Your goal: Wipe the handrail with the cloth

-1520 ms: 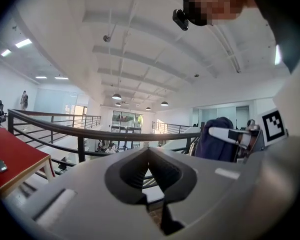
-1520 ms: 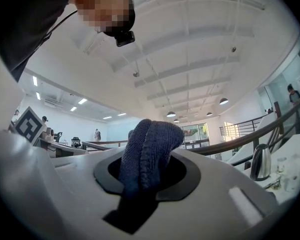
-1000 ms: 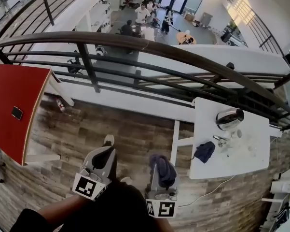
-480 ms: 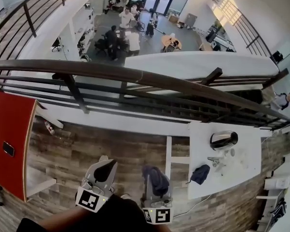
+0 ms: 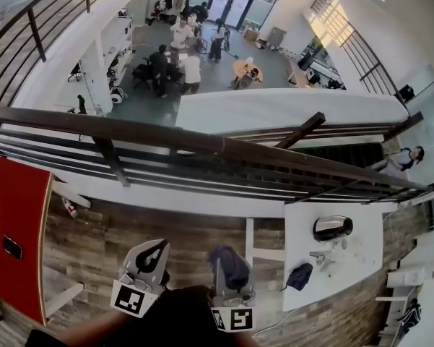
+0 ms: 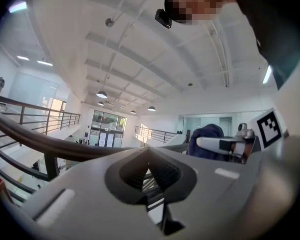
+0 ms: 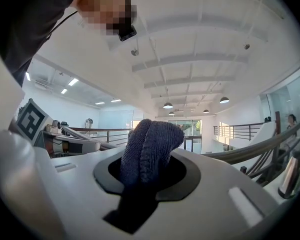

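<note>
Head view looked steeply down over the dark, rounded handrail (image 5: 202,142), which ran across the frame above thin horizontal bars, and both tools sat low in the picture on the near side of it, over the wooden plank floor (image 5: 166,226). Left claw (image 5: 157,249) was pinched together with nothing in it, and the left gripper view confirmed it: ribbed pads met at the tip, with only a thin slit between them. Right claw (image 7: 145,184) was clamped on the dark blue knitted cloth (image 7: 150,144), a folded wad bulging up out of the jaws. That cloth was well apart from the rail and not touching it. Off to the right stood a white desk (image 5: 365,273) carrying a shiny metal vessel (image 5: 332,228) and a dark bundle (image 5: 300,275). At the left edge lay a red desk (image 5: 14,201) with a small dark flat object (image 5: 12,247) on it.
</note>
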A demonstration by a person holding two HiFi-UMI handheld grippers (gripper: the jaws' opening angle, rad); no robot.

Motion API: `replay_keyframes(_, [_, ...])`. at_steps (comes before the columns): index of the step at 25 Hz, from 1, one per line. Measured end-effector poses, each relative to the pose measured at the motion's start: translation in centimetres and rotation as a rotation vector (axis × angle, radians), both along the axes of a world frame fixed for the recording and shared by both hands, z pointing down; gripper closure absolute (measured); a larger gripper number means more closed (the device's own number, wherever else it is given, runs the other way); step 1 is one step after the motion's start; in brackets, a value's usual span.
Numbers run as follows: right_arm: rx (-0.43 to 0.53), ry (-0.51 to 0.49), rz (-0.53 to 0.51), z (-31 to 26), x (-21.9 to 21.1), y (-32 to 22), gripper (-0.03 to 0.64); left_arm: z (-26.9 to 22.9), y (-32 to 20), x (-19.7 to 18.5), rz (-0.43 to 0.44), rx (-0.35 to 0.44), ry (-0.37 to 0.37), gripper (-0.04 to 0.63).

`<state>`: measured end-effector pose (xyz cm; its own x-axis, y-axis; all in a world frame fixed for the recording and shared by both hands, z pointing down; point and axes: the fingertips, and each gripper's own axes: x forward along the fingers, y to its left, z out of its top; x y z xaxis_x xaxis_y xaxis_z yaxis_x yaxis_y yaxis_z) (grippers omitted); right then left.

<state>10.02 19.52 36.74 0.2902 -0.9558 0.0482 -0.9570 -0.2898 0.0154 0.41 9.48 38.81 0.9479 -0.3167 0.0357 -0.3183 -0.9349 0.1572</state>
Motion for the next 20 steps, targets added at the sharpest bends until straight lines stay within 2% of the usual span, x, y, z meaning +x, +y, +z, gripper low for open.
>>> replay_keyframes(4, [0.009,0.011,-0.029,-1.6,-0.2,-2.7,0.509,-1.5,-2.6,-1.3,-0.065,0.007,0.009,0.597])
replay_keyframes(9, [0.027,-0.022,-0.094,-2.2,-0.6,-6.9,0.509,-1.7,-5.4,-2.1,-0.132,0.011,-0.016,0.597])
replay_keyframes(12, [0.044,-0.045,-0.186,-2.0,-0.2,-9.1,0.509,-1.6,-6.0,-2.1,-0.221,0.014,-0.031,0.597])
replay_keyframes(15, [0.082,-0.068,-0.288,-2.3,0.0,-12.1,0.509,-0.9,-6.7,-2.6,-0.314,0.008,-0.077,0.597])
replay_keyframes(20, [0.136,-0.007,-0.429,-4.9,-0.3,-18.4,0.509,-2.2,-8.4,-2.8,-0.412,0.041,-0.071,0.597])
